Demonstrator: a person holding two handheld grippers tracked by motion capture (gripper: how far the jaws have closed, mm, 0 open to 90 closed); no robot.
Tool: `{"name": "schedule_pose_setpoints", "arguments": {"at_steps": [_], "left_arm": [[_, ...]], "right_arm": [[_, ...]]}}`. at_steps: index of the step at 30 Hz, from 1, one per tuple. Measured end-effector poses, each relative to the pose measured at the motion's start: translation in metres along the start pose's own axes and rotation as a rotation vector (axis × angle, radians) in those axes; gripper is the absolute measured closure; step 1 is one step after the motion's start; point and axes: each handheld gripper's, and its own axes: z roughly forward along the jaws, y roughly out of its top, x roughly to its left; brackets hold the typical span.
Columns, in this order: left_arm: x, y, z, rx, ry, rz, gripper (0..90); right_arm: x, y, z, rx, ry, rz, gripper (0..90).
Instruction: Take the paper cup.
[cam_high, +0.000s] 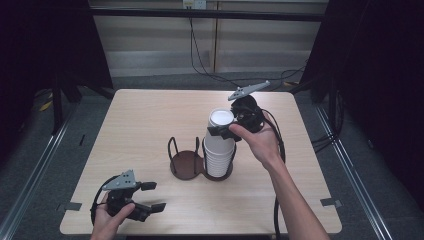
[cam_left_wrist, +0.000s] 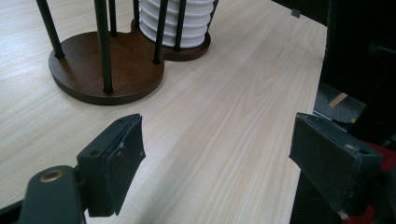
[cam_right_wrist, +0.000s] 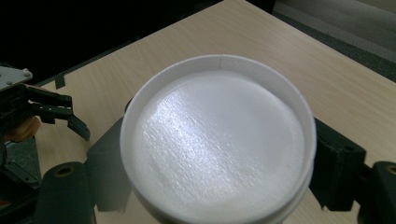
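A stack of upside-down white paper cups (cam_high: 219, 157) stands in the right ring of a dark brown two-ring holder (cam_high: 186, 165). My right gripper (cam_high: 223, 131) is shut on the top cup (cam_high: 221, 119), one jaw on each side of its wall. In the right gripper view the cup's white base (cam_right_wrist: 215, 140) sits between the black jaws of that gripper (cam_right_wrist: 217, 179). My left gripper (cam_high: 156, 196) rests near the table's front left corner, open with nothing between its fingers (cam_left_wrist: 116, 154). Its own view looks across bare wood toward the holder (cam_left_wrist: 116, 70) and the cup stack (cam_left_wrist: 177, 23).
The holder's left ring, with its thin black uprights (cam_high: 172, 147), holds no cups. The light wooden table (cam_high: 150, 115) has dark floor around it, and cables (cam_high: 200, 55) hang at the back wall. The left gripper (cam_right_wrist: 51, 109) appears far off in the right gripper view.
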Motion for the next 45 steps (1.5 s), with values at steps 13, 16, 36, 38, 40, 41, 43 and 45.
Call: {"name": "schedule_pose_setpoints", "arguments": {"at_steps": [13,16,36,38,40,41,43,45], "left_arm": [[-0.001,0.000,0.001,0.008,-0.009,-0.001,17.3],[-0.001,0.000,0.000,0.006,-0.011,-0.002,17.3],[0.000,0.000,0.000,0.007,-0.013,-0.002,17.3],[0.000,0.000,-0.001,0.008,-0.014,-0.001,17.3],[0.000,0.000,-0.001,0.009,-0.013,-0.002,17.3],[0.000,0.000,0.000,0.008,-0.013,-0.002,17.3],[0.000,0.000,0.000,0.008,-0.013,-0.008,17.3],[0.000,0.000,0.000,0.010,-0.013,-0.006,17.3]], "right_arm": [[0.002,0.005,-0.008,-0.017,-0.001,-0.003,22.4],[0.003,0.007,-0.011,-0.022,-0.002,-0.001,22.4],[0.002,0.013,-0.026,-0.068,0.021,0.019,22.9],[0.002,0.014,-0.027,-0.072,0.022,0.018,22.9],[0.003,0.015,-0.030,-0.080,0.025,0.019,22.9],[0.003,0.016,-0.032,-0.087,0.026,0.019,22.9],[0.002,0.016,-0.035,-0.099,0.030,0.024,23.0],[0.003,0.016,-0.038,-0.105,0.027,0.028,23.0]]}}
